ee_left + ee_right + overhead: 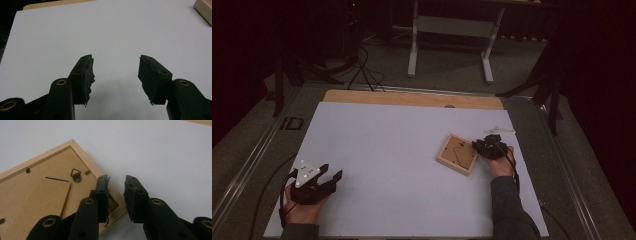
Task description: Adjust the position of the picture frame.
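A small wooden picture frame (456,153) lies face down on the white board (402,165), right of centre. In the right gripper view its brown backing (35,197) and a metal hanger (77,176) face up. My right gripper (484,146) sits at the frame's right corner. Its jaws (117,178) stand a little apart astride the wooden rim, one over the backing and one outside the edge; I see no pad pressing on it. My left gripper (331,181) rests at the board's near left, wide open (116,58) with nothing between its fingers. A corner of the frame (203,7) shows far off.
A small pale flat piece (499,130) lies on the board just beyond the right gripper. A bare wooden strip (412,98) runs along the board's far edge. Cables (362,70) and a white table stand (452,30) are on the floor behind.
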### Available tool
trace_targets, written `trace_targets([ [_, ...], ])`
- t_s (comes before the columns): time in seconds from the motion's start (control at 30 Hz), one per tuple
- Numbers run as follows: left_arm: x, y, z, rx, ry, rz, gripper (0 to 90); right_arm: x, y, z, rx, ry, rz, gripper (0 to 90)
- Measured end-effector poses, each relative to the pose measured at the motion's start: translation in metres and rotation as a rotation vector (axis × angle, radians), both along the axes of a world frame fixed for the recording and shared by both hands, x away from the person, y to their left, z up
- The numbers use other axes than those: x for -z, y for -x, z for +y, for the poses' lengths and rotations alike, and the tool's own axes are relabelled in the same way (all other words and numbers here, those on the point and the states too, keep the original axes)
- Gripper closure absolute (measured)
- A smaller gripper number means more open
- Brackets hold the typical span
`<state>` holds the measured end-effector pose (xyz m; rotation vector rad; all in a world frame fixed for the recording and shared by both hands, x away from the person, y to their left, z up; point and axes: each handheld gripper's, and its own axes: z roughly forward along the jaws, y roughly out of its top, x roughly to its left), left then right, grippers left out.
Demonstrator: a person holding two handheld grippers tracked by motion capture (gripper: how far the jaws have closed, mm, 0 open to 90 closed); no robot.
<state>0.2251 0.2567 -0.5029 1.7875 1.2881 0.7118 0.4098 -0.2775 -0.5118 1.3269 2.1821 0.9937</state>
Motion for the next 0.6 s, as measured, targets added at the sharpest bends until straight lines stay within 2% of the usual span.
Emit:
trace_targets([
  [0.6,0.000,0.000,0.000,-0.001,0.000,-0.003,45.3,-0.005,0.012,0.012,-0.034,0.078,0.007,78.6],
])
